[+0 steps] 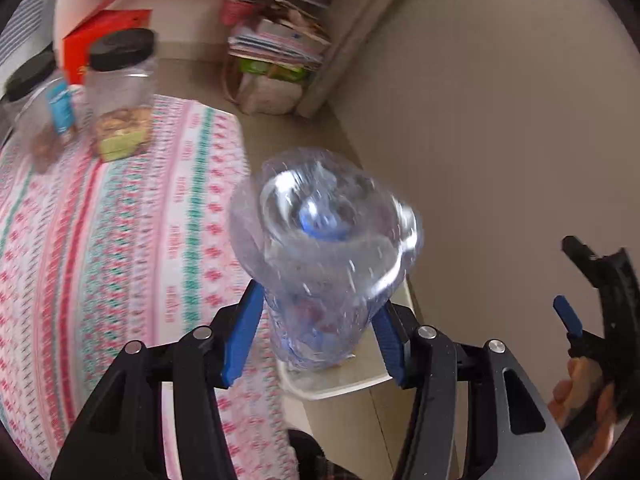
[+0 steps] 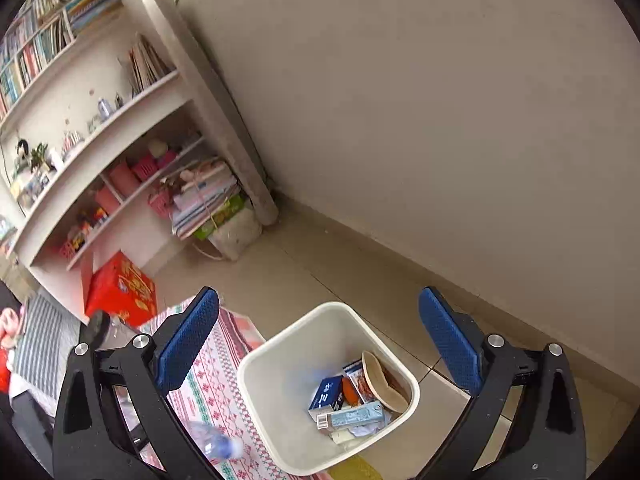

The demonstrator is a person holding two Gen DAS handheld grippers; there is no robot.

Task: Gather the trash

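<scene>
While my left gripper [image 1: 316, 336] clamps the crumpled plastic bottle [image 1: 324, 248] above the white bin [image 2: 256, 364], my right gripper [image 2: 320, 344] gapes wide, empty — release early and the bottle likely clips the rim, bouncing out.

left tongs [image 1: 316, 336]: pads clamped, angled down | right tongs [image 2: 320, 344]: jaws wide apart, nothing between

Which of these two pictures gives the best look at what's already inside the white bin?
The right wrist view: it looks down into the white bin, showing small boxes and wrappers at the bottom. In the left wrist view only a bit of the bin's rim shows below the clear bottle; its contents are hidden.
</scene>
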